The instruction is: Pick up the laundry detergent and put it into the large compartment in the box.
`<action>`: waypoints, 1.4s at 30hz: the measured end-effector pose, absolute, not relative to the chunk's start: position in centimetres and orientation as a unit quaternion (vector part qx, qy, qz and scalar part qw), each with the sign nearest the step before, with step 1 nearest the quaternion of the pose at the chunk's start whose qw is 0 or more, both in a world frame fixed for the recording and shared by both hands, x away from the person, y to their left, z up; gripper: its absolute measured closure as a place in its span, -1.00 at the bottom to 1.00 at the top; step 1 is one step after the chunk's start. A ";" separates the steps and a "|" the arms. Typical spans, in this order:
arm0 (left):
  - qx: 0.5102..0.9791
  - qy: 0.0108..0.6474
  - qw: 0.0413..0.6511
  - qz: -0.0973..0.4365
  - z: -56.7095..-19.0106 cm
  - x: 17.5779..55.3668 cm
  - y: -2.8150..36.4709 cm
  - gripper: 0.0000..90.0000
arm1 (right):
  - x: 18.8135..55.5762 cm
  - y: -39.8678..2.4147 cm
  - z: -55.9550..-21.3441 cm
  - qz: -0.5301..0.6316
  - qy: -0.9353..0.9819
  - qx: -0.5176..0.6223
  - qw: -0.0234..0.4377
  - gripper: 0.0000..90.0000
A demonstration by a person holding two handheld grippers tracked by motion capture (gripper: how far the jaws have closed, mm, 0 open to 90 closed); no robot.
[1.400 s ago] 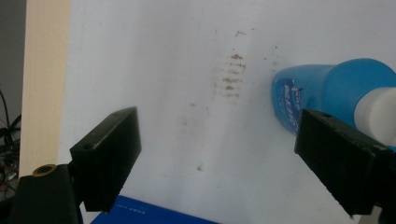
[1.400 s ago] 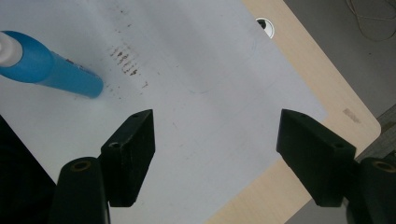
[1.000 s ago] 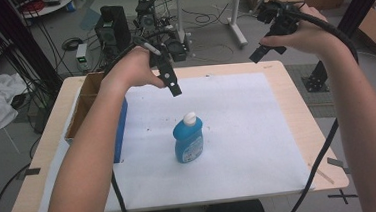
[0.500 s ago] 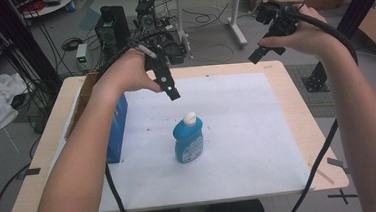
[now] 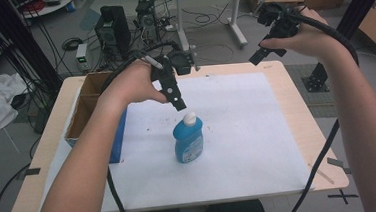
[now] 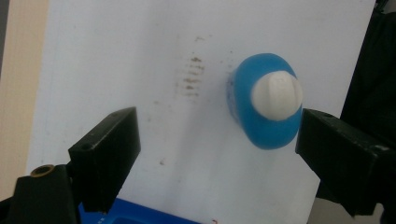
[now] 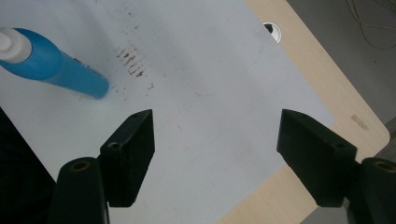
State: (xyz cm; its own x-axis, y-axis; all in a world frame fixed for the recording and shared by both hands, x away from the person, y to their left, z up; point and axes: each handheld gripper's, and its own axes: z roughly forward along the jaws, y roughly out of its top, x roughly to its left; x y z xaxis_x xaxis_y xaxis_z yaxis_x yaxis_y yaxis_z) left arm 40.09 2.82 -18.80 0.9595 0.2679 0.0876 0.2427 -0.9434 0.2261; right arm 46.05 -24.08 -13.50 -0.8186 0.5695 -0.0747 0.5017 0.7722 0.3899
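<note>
Nearest the person, a blue bottle [image 5: 188, 142] with a white cap [image 5: 190, 118] stands upright on the white sheet [image 5: 248, 132] that covers most of the counter [image 5: 310, 127]. The left gripper [image 5: 178, 102] hangs just above and slightly behind that cap, pointing down at it, not touching. In the left gripper view the jaws stand wide apart with nothing between them; the bottle [image 6: 267, 106] sits seen from above close to the right-hand jaw, and a patch of brownish smudges [image 6: 190, 74] marks the sheet beside it.

Left of the left gripper, at the counter's edge, is an open cardboard box [image 5: 87, 107] with a blue side [image 5: 118, 141], partly behind the person's left forearm [image 5: 87, 163].

Farther off, well to the right of the bottle, the right gripper [image 5: 262, 55] is held up in the air over the counter's far right corner. Its jaws are also spread wide and empty; in the right gripper view the bottle [image 7: 51, 63] lies well beyond the left jaw, with the same smudges [image 7: 133, 60] next to it.

Beyond the counter, electronic boxes [image 5: 113, 31] and tangled cables [image 5: 210, 19] sit on the floor.
</note>
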 end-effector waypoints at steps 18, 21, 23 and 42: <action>0.988 0.112 0.104 0.036 -21.3 38.7 1.3 -0.70 | 46.0 -24.2 -13.9 0.181 0.936 0.285 0.096 -0.38; 0.988 0.110 0.104 0.035 -21.9 38.5 1.0 -0.70 | 46.0 -24.2 -13.9 0.181 0.936 0.285 0.097 -0.38; 0.988 0.113 0.102 0.032 -22.2 38.5 1.0 -0.70 | 46.0 -24.1 -13.9 0.181 0.936 0.286 0.099 -0.38; 0.988 0.126 0.087 0.021 -24.6 38.2 0.1 -0.69 | 45.9 -23.9 -14.3 0.180 0.936 0.287 0.097 -0.38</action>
State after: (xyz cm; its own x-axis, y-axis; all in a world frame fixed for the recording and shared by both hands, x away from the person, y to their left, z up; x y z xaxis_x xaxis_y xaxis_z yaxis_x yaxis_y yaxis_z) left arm 38.16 0.11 -24.58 0.9675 0.2522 0.0191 0.2450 -0.9532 0.1773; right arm 45.92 -23.89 -14.31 -0.8169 0.5714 -0.0782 0.5020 0.7712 0.3916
